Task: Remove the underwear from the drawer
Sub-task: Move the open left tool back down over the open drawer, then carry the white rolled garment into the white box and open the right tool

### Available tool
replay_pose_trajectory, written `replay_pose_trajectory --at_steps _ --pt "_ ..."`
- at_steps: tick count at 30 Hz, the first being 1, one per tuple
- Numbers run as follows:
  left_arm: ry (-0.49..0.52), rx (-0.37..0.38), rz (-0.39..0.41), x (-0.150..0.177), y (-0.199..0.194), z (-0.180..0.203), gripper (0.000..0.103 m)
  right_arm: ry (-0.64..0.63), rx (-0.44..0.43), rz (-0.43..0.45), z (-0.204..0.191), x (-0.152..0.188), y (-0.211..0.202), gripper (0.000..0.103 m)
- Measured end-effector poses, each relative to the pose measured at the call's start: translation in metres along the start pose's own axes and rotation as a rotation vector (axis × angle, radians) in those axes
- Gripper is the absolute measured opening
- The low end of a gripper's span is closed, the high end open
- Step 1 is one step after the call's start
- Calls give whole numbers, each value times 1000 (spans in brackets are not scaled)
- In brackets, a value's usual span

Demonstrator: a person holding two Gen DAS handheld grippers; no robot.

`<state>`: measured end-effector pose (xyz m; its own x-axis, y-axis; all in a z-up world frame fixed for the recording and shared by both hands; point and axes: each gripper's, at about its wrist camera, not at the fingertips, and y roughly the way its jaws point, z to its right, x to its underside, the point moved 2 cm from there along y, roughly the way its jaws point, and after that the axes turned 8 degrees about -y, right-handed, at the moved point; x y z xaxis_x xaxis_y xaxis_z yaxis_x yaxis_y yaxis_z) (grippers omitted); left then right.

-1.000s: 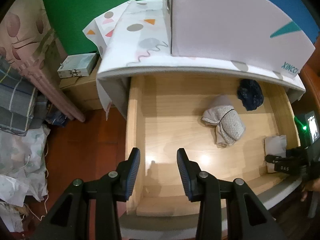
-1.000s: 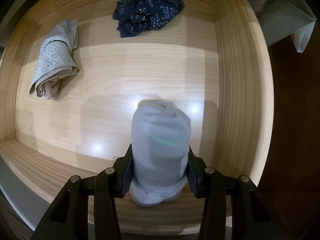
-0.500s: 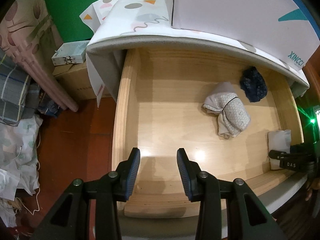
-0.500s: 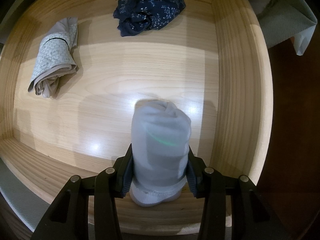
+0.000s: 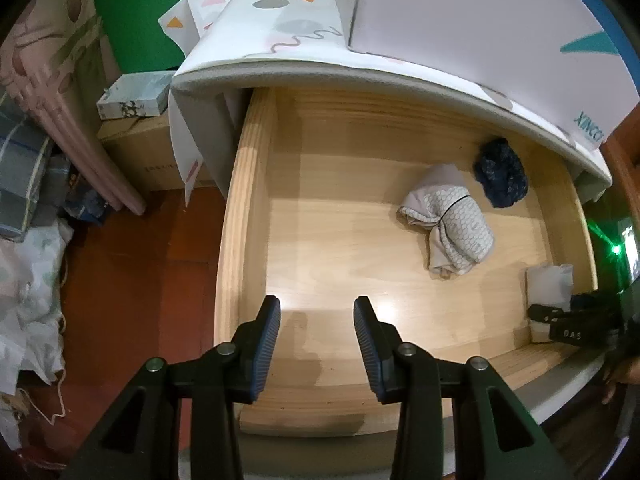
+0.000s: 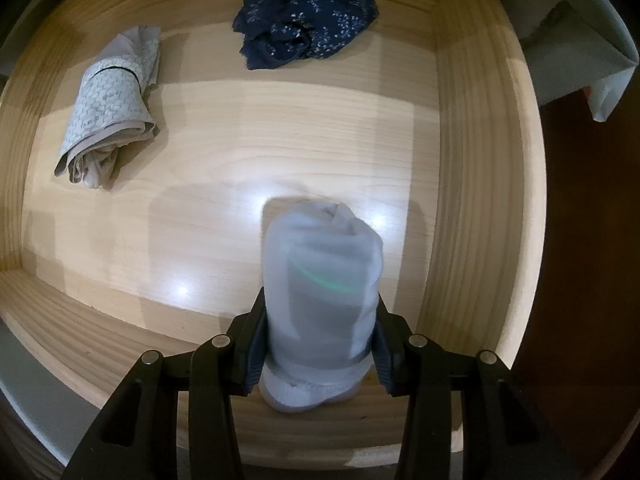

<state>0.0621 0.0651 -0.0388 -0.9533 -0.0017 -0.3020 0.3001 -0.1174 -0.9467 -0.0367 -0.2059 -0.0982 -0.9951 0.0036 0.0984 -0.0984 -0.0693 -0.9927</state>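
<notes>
The wooden drawer (image 5: 244,216) stands pulled open. My right gripper (image 6: 318,312) is shut on a rolled white underwear (image 6: 322,280) near the drawer's front right corner; it also shows in the left wrist view (image 5: 548,282). A grey patterned rolled underwear (image 6: 110,106) (image 5: 452,228) lies mid-drawer. A dark blue floral underwear (image 6: 306,38) (image 5: 500,176) lies crumpled at the back. My left gripper (image 5: 316,320) is open and empty above the drawer's front left part.
A white patterned cloth (image 5: 280,28) covers the cabinet top above the drawer. A cardboard box (image 5: 136,148) with a small carton (image 5: 134,94) stands to the left. Clothes and bags (image 5: 28,248) pile on the red floor at far left.
My left gripper has drifted left and back, so the drawer's left wall shows more. My right gripper holds the white roll almost still.
</notes>
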Motion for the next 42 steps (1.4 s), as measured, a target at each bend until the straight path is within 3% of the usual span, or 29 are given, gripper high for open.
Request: replay_pose_trajectory --at_steps 22,35,42 --pt "-6 -9 16 2 -2 -3 39 3 -17 88 13 11 -50 39" --pt "-15 -7 17 3 -4 -7 39 -31 -21 208 23 24 -132 39" --pt "-22 -7 22 3 -5 -8 39 -47 -10 309 19 20 -197 39"
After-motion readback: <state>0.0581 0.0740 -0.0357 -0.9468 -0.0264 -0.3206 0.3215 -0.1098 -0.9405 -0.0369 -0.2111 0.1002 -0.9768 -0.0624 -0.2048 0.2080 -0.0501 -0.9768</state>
